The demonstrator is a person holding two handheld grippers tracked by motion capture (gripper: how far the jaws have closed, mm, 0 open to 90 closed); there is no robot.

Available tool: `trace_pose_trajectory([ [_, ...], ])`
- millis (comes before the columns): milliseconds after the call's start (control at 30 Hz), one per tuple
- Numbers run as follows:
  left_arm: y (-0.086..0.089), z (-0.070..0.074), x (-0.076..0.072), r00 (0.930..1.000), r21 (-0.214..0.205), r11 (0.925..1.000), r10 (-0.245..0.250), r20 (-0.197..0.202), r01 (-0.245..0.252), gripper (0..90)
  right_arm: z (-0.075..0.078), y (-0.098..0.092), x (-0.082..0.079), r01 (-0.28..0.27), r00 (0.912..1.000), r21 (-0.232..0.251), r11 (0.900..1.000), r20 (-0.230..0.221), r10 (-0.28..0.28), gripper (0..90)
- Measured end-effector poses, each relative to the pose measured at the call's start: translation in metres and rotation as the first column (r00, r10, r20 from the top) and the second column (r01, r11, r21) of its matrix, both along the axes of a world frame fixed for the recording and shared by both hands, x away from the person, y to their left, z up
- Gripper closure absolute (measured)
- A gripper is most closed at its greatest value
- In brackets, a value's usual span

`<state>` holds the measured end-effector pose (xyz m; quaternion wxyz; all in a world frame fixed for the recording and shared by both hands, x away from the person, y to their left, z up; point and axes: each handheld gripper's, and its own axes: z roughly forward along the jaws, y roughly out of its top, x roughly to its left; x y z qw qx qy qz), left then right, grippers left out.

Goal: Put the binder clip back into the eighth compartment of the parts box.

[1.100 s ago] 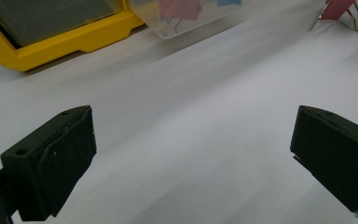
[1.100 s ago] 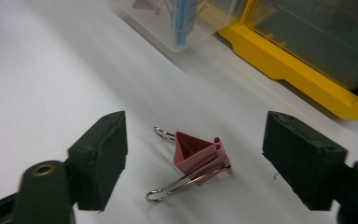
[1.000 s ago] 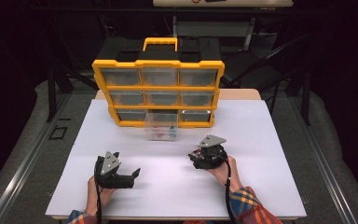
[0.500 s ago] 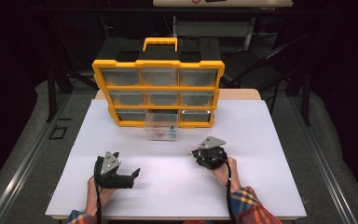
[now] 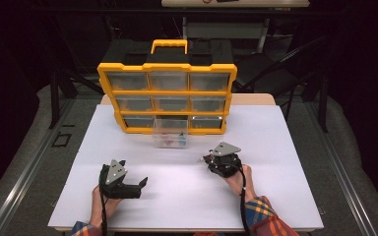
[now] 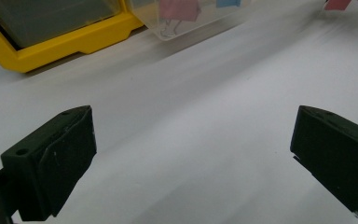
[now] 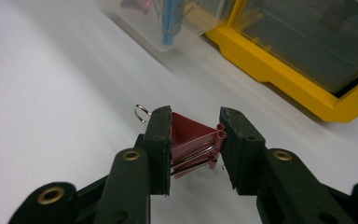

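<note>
In the right gripper view, my right gripper (image 7: 196,115) is shut on a dark red binder clip (image 7: 193,140) lying on the white table. Its jaws have just been closing, and the pads now press the clip's two sides. One wire handle sticks out at the left. The high view puts this gripper (image 5: 207,160) right of centre, below a clear drawer (image 5: 170,138). That drawer is pulled out of the yellow organizer (image 5: 167,93) and holds pink and blue clips. My left gripper (image 5: 145,182) rests near the front left, open (image 6: 193,140) with only bare table between its jaws.
The organizer (image 7: 303,79) stands upright at the back of the white table sheet (image 5: 275,142), with its black case behind it. The clear drawer (image 6: 186,18) lies just ahead of both grippers. Another pink clip (image 6: 338,4) peeks in at the top of the left gripper view.
The right gripper's front looks slightly narrower in the high view than a second ago. Both hands keep their places.
</note>
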<state>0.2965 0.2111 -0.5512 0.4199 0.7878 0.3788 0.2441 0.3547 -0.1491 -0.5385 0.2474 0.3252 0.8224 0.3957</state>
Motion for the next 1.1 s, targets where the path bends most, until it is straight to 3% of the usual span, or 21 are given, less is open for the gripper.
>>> trace_pose_trajectory([
  [233, 0.001, 0.0, 0.0, 1.0, -0.002, 1.0, 0.001, 0.003, -0.001, 0.2, 0.015, -0.005, 0.001, -0.005, 0.9998, 0.073, 0.9973, -0.017, 0.007, 65.2],
  [667, 0.002, 0.0, -0.001, 1.0, -0.006, 0.9999, 0.009, 0.003, -0.009, 0.2, 0.029, -0.002, 0.002, -0.02, 0.9995, 0.086, 0.9961, -0.024, 0.022, 65.2],
  [1100, 0.002, 0.0, -0.001, 1.0, -0.004, 0.9999, 0.009, 0.003, -0.009, 0.2, 0.051, -0.002, 0.005, -0.024, 0.9997, 0.1, 0.9947, 0.001, 0.024, 65.2],
])
